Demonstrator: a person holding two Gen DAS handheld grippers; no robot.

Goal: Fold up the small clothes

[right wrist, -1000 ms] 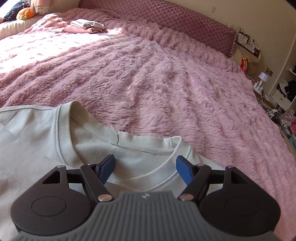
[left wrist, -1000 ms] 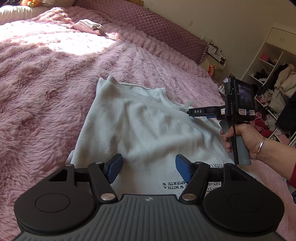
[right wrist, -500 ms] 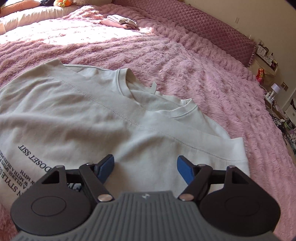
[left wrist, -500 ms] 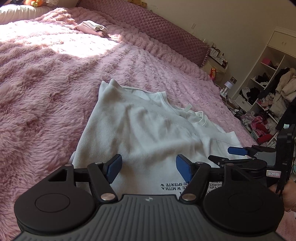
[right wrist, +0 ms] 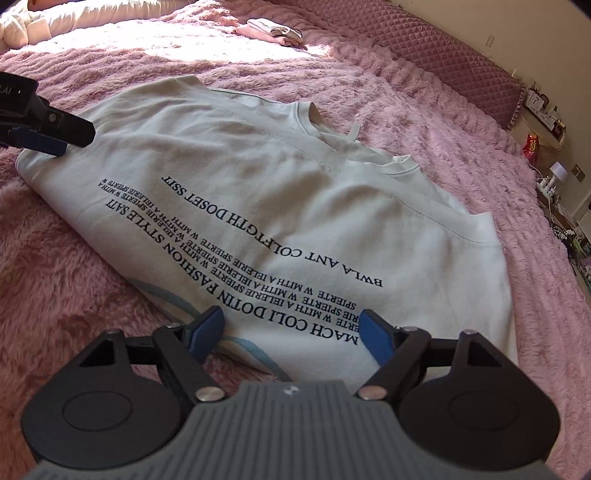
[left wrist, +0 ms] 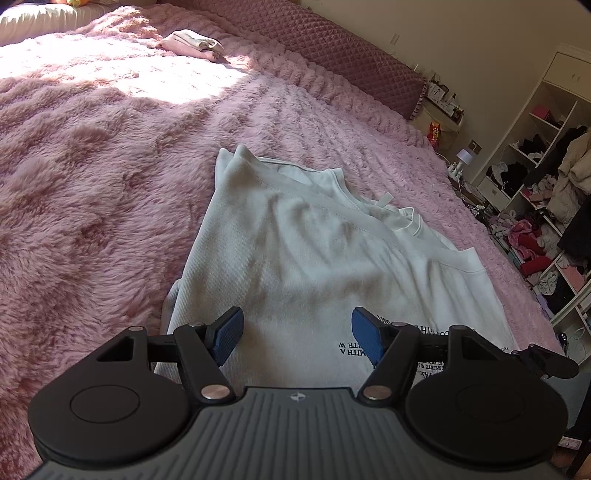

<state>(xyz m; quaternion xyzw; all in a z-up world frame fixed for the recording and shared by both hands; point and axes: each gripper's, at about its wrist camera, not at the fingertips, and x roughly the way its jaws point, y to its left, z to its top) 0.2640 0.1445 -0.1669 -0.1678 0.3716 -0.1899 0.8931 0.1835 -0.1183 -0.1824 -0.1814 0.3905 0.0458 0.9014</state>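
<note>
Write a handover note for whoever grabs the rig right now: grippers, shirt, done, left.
Left gripper: open, nothing held, hovering over the shirt's hem end on its left side.
Right gripper: jaws opening, nothing pinched; the printed hem edge lies under the fingers.
White sweatshirt: print side up on the pink fuzzy blanket, collar pointing away, sides already folded in to a narrow panel.
Folded clothes pile: at the far end of the bed.
Done: side folds, judging by the shape.
Left: probably take both hem corners, fold toward the collar, then move it to the pile.
</note>
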